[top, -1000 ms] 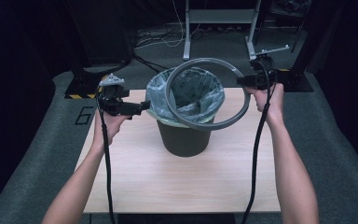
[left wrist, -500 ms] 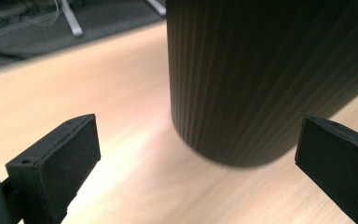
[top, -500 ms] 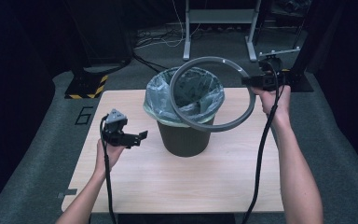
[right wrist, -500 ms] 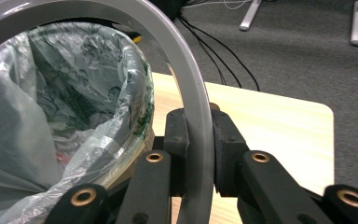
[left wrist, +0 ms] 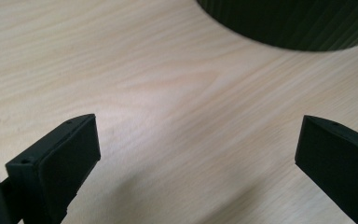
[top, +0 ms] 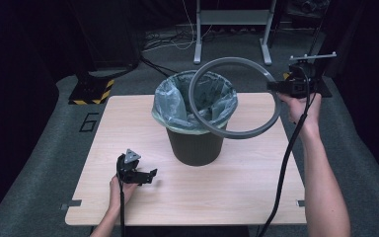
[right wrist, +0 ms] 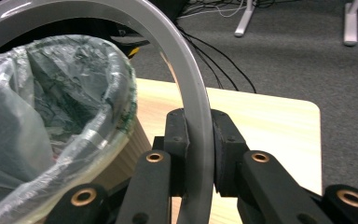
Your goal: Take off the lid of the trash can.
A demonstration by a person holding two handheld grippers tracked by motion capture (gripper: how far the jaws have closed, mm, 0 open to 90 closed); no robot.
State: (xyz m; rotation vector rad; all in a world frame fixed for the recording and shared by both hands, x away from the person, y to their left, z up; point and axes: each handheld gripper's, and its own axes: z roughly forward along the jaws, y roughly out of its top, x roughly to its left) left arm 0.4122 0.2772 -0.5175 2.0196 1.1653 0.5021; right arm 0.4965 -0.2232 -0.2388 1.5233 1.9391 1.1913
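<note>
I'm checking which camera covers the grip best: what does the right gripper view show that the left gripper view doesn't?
Right gripper view: the right gripper shut on the grey ring, the bin liner over the bin's rim, cables on the floor.
Left gripper view: the left gripper with jaws open and nothing between them, low over the table, and the bin's dark ribbed wall.
Both: the light wooden table and part of the bin.

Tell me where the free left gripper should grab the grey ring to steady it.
Probably the ring's near-left arc, opposite the right gripper. That stretch hangs clear above the bin's bag rim; the left gripper would come up from the table, open jaws straddling the thin band.
</note>
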